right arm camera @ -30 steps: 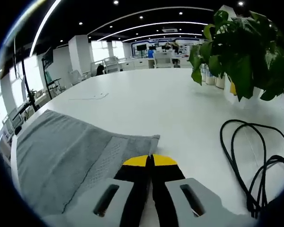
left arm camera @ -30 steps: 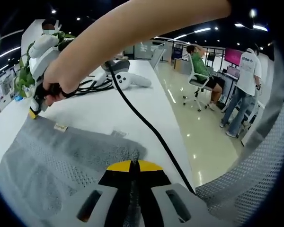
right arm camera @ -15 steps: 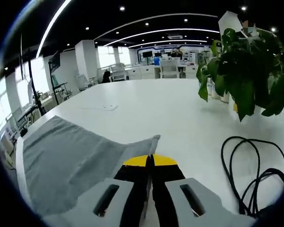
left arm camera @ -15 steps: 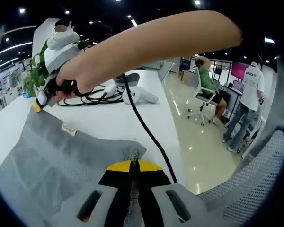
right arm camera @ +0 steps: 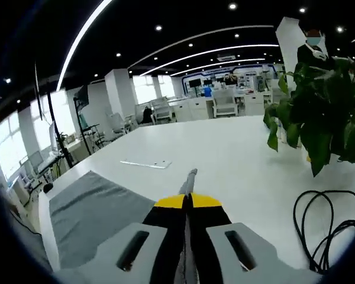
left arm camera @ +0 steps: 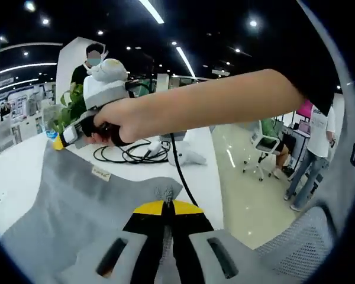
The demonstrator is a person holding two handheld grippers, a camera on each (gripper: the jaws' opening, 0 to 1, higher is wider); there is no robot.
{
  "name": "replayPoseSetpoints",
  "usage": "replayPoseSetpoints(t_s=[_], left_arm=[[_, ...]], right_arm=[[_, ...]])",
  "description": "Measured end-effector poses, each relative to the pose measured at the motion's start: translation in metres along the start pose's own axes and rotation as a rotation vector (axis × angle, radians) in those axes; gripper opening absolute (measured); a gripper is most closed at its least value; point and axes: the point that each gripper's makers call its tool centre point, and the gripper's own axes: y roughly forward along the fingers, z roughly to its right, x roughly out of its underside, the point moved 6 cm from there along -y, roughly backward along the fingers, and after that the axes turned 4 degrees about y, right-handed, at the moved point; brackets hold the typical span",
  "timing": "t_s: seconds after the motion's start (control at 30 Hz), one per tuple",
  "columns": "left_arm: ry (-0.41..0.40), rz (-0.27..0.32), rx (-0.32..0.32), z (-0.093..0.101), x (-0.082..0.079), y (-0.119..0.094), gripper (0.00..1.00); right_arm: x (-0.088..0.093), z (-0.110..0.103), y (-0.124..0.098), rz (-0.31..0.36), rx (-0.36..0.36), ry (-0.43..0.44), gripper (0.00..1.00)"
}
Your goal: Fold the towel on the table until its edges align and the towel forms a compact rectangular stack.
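Towel (left arm camera: 83, 207) on table (right arm camera: 225, 148), cable (right arm camera: 325, 231) right of it, plant (right arm camera: 325, 118) behind

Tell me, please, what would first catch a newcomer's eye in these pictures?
The grey towel hangs from both grippers, a corner pinched in the shut left gripper low in its view. The right gripper, gripped by a hand, holds another corner further off. A green plant stands on the white table near a black cable.

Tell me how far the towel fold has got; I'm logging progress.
Done: both corners are gripped. The left gripper is shut on one towel corner, and the right gripper is shut on another. In hand: that edge is raised off the white table. Left: laying it over, aligning edges, further folds.
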Motion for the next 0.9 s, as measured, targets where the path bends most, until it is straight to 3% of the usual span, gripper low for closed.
replayPoseSetpoints(t_s=[0.23, 0.37, 0.9], left_arm=[[0.030, 0.043, -0.037, -0.004, -0.016, -0.027, 0.03], [-0.013, 0.098, -0.052, -0.010, -0.025, -0.042, 0.03], [0.033, 0.168, -0.122, -0.015, -0.042, -0.109, 0.03]], right_arm=[[-0.029, -0.023, -0.002, 0.045, -0.039, 0.016, 0.00], [-0.043, -0.038, -0.005, 0.062, -0.050, 0.007, 0.00], [-0.075, -0.090, -0.004, 0.090, -0.074, -0.013, 0.00]])
